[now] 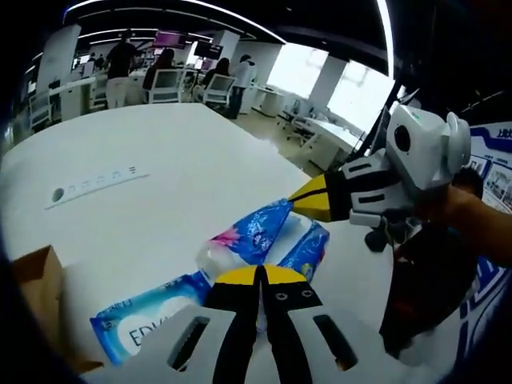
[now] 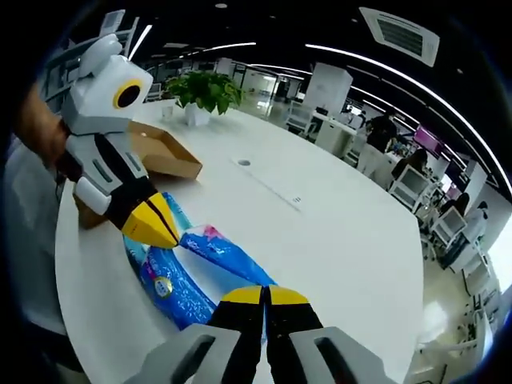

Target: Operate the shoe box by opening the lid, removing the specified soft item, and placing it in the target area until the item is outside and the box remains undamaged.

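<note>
Partly jaw-hidden blue tissue pack

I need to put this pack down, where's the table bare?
Bare: the white table beyond the blue tissue packs, past its socket strip. Crowded: around the packs, where left gripper and right gripper meet, beside the cardboard box.

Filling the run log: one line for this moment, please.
left hand-held gripper shut on tissue pack | right hand-held gripper shut on it | box behind

- Pack: glossy, crinkled blue plastic film.
- Box: matt brown cardboard.
- Table: smooth white, faint sheen.
- Grippers: smooth moulded plastic.
</note>
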Action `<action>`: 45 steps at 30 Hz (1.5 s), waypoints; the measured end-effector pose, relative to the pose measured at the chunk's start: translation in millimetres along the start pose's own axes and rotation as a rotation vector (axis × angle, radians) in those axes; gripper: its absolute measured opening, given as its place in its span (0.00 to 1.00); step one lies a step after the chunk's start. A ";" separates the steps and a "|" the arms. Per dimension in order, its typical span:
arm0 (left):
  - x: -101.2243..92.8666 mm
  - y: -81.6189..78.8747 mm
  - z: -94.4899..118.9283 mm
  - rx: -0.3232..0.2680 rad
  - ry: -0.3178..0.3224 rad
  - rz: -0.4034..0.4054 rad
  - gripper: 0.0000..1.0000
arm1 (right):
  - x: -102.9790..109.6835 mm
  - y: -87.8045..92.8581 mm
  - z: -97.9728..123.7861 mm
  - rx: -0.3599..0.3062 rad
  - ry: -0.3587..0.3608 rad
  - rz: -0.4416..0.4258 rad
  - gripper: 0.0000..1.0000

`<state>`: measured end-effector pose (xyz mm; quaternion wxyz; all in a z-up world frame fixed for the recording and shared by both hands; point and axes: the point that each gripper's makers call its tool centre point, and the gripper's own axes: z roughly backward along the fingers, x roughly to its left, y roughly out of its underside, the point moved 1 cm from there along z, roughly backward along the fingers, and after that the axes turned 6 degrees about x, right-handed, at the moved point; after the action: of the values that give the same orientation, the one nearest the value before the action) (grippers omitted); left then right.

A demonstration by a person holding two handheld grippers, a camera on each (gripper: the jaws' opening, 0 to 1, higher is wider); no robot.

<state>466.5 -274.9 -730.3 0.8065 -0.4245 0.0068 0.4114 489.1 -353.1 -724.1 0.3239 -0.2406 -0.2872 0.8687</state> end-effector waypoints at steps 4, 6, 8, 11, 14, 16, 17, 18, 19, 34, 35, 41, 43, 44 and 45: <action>-1.9 1.3 -9.4 0.012 0.009 -0.003 0.00 | -5.1 6.9 -3.3 0.006 0.002 -0.014 0.00; -1.4 3.7 -15.0 0.021 0.014 -0.006 0.00 | -6.5 10.7 -5.3 0.010 0.003 -0.018 0.00; -1.4 6.1 -19.7 0.032 0.018 -0.004 0.00 | -7.3 14.5 -7.2 0.015 0.003 -0.022 0.00; -2.6 9.1 -26.7 0.046 0.026 -0.005 0.00 | -9.1 20.0 -9.3 0.022 0.007 -0.027 0.00; -2.5 12.9 -32.4 0.056 0.029 -0.011 0.00 | -8.7 25.1 -10.9 0.025 0.007 -0.038 0.00; -0.9 17.6 -36.8 0.070 0.032 -0.001 0.00 | -7.0 29.8 -12.8 0.030 0.005 -0.043 0.00; -0.5 19.2 -38.2 0.074 0.032 -0.002 0.00 | -5.7 32.4 -13.9 0.033 0.003 -0.047 0.00; 0.1 21.5 -39.8 0.079 0.031 -0.002 0.00 | -4.9 33.8 -14.7 0.035 0.002 -0.050 0.00; 0.2 23.2 -41.0 0.084 0.032 -0.001 0.00 | -3.8 35.9 -15.7 0.036 0.001 -0.050 0.00; 7.5 42.2 -50.8 0.129 0.030 0.019 0.00 | 7.5 49.4 -28.3 0.068 -0.016 -0.050 0.00; 7.4 43.1 -51.1 0.130 0.031 0.020 0.00 | 8.4 51.0 -28.9 0.071 -0.016 -0.050 0.00; 7.1 45.8 -53.4 0.133 0.029 0.003 0.00 | 9.2 54.9 -29.3 0.079 -0.008 -0.046 0.00; 7.3 44.7 -54.0 0.130 0.027 0.006 0.00 | 8.8 55.1 -29.0 0.080 -0.004 -0.044 0.00; 7.1 44.5 -54.1 0.130 0.028 0.006 0.00 | 8.2 55.3 -29.0 0.080 -0.002 -0.047 0.00; 7.1 44.3 -54.2 0.130 0.028 0.008 0.00 | 7.9 55.1 -29.2 0.079 -0.001 -0.049 0.00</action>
<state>459.9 -294.3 -797.6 0.8305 -0.3770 0.0465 0.4074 478.0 -372.1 -783.0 0.3544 -0.2201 -0.2584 0.8713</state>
